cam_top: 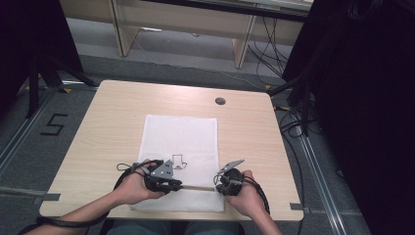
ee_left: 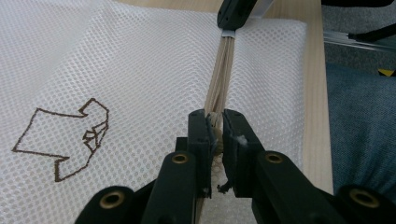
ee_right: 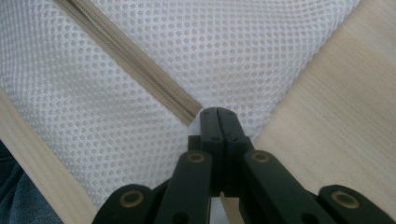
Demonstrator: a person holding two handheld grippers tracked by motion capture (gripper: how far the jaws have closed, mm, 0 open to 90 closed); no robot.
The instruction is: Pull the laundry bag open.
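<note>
Pinching the beige zipper (ee_left: 222,74) of the mesh bag (ee_left: 140,70), both hand-held grippers.

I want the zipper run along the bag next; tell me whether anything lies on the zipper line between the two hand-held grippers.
Nothing visible does. The beige zipper runs bare across the white mesh bag from the left hand-held gripper, shut on its near end, to the right hand-held gripper, pinched shut at the far end.

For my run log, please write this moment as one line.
left gripper: shut on zipper | right gripper: shut at zipper end, grip unclear | mesh bag: flat on table
</note>
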